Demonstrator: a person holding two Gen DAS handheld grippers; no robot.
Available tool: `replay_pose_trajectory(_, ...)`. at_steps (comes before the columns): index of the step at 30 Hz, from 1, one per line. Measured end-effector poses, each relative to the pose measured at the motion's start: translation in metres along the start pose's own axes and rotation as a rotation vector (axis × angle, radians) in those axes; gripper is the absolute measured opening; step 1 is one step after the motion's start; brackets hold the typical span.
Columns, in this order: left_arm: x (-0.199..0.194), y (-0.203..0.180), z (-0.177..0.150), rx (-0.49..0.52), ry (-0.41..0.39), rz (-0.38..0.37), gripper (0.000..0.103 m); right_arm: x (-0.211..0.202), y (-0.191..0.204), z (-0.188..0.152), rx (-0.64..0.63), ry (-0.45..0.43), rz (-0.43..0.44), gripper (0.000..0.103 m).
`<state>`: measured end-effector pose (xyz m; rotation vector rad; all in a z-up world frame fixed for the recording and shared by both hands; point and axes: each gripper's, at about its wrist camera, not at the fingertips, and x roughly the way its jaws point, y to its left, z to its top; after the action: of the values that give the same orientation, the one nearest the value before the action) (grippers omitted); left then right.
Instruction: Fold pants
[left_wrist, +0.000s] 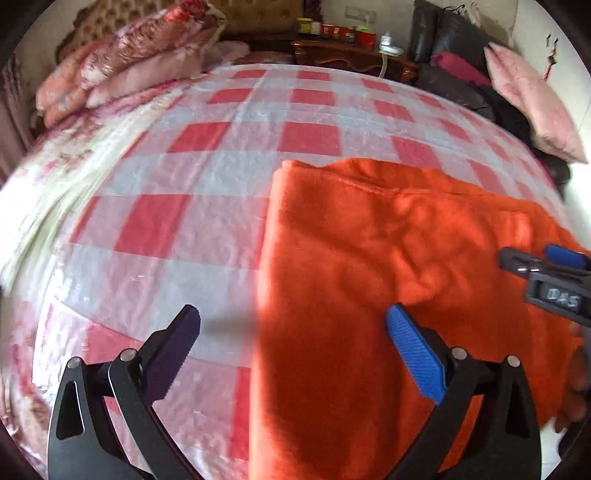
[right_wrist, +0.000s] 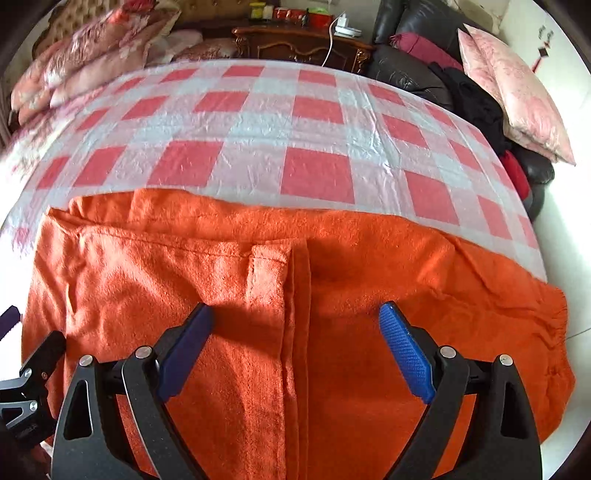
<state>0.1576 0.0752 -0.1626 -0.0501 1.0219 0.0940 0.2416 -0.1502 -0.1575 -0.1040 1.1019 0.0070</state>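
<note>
Orange fleece pants (left_wrist: 388, 266) lie flat on the checked bed, folded lengthwise, and also fill the lower half of the right wrist view (right_wrist: 229, 280). My left gripper (left_wrist: 293, 325) is open and empty, hovering over the pants' left edge. My right gripper (right_wrist: 295, 321) is open and empty above the middle of the pants, over a seam and an overlapping layer edge (right_wrist: 291, 332). The right gripper also shows at the right edge of the left wrist view (left_wrist: 546, 266). The left gripper's body shows at the left edge of the right wrist view (right_wrist: 33, 373).
The bed has a red-and-white checked cover (right_wrist: 258, 125). Folded floral quilts (left_wrist: 122, 62) are stacked at the far left. A wooden nightstand (right_wrist: 299, 44) with jars stands behind. A black leather chair (right_wrist: 410, 70) with clothes and a pink pillow (right_wrist: 517, 92) is at the right.
</note>
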Motion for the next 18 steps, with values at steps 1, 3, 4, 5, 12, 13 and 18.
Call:
replay_pose_trajectory(1, -0.002, -0.001, 0.002, -0.006, 0.000, 0.011, 0.100, 0.002, -0.003, -0.001, 0.014, 0.001, 0.017, 0.089)
replay_pose_trajectory(3, -0.012, -0.007, 0.007, 0.010, -0.047, -0.003, 0.096, 0.007, -0.012, -0.003, 0.061, 0.024, 0.054, 0.098)
replay_pose_trajectory(4, -0.016, -0.013, 0.010, 0.042, -0.078, 0.009, 0.090, 0.008, -0.014, -0.004, 0.079, 0.029, 0.075, 0.098)
replay_pose_trajectory(5, -0.020, -0.022, 0.014, 0.089, -0.102, 0.037, 0.081, 0.008, -0.015, -0.004, 0.078, 0.027, 0.081, 0.098)
replay_pose_trajectory(12, 0.006, -0.061, 0.046, 0.241, -0.084, -0.056, 0.047, 0.008, -0.013, -0.005, 0.058, 0.008, 0.078, 0.098)
replay_pose_trajectory(13, 0.014, -0.059, 0.050, 0.231, -0.064, -0.066, 0.047, 0.008, -0.012, -0.005, 0.054, 0.005, 0.079, 0.098)
replay_pose_trajectory(18, 0.025, -0.033, 0.068, 0.131, -0.053, -0.140, 0.048, 0.008, -0.014, -0.006, 0.047, 0.002, 0.086, 0.099)
